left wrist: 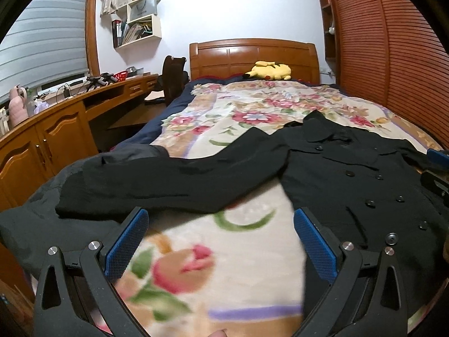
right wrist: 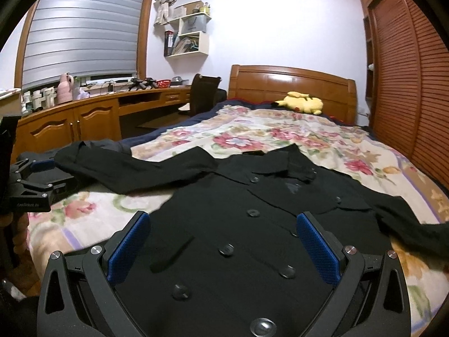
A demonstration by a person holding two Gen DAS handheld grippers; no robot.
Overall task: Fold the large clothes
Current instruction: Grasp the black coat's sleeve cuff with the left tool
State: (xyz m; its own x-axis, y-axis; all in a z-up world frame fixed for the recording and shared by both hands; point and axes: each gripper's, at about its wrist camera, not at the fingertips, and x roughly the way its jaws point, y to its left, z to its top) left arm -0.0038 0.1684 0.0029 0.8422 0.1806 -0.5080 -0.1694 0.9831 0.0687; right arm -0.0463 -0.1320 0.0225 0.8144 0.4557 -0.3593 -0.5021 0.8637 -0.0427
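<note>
- Two hand-held grippers are seen above a bed (left wrist: 252,104) covered by a flowered blanket (right wrist: 280,137).
- One black coat (right wrist: 238,224) is laid face up on the blanket, its collar toward the wooden headboard (left wrist: 252,53) and its double row of buttons (right wrist: 226,250) showing.
- One sleeve (left wrist: 168,179) is stretched out sideways from the coat toward the bed's edge on the counter side; the other sleeve (right wrist: 407,216) is spread toward the slatted wardrobe doors (right wrist: 407,84).
- The left hand-held gripper (left wrist: 221,241) is held with its blue-padded fingers (left wrist: 127,241) wide apart and nothing between them; it hangs over bare blanket just short of the outstretched sleeve, with the coat's body beside its right finger.
- The right hand-held gripper (right wrist: 223,250) is likewise spread wide and empty, poised over the lower front of the coat, with the buttons lying between its fingers.
- Whether either gripper's fingertips touch the cloth cannot be told.
- In the right wrist view the left hand-held gripper is seen at the far left, near the end of the sleeve.
- A yellow plush toy (left wrist: 269,71) is lying by the headboard.
- A wooden counter (right wrist: 92,106) with small items is set along the wall under the window blind (right wrist: 84,33).
</note>
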